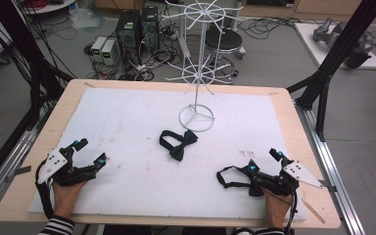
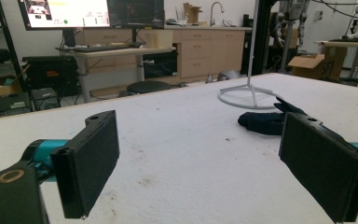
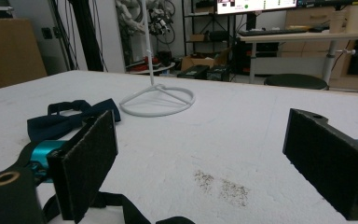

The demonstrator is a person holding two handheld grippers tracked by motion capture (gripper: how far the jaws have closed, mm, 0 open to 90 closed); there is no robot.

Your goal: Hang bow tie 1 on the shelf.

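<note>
A light wooden table [image 1: 293,122] carried a white, faintly stained cover sheet [image 1: 127,127]; on the sheet stood a white wire rack's ring base [image 1: 196,117]; a black bow tie [image 1: 177,143] lay just before it; another black bow tie with strap [image 1: 231,177] lay near the right front edge.

Left gripper [image 2: 200,163] fingers [image 2: 91,163] spread wide over white table cover [image 2: 191,140], dark bow tie [image 2: 265,122] beside white stand base [image 2: 249,98]
</note>
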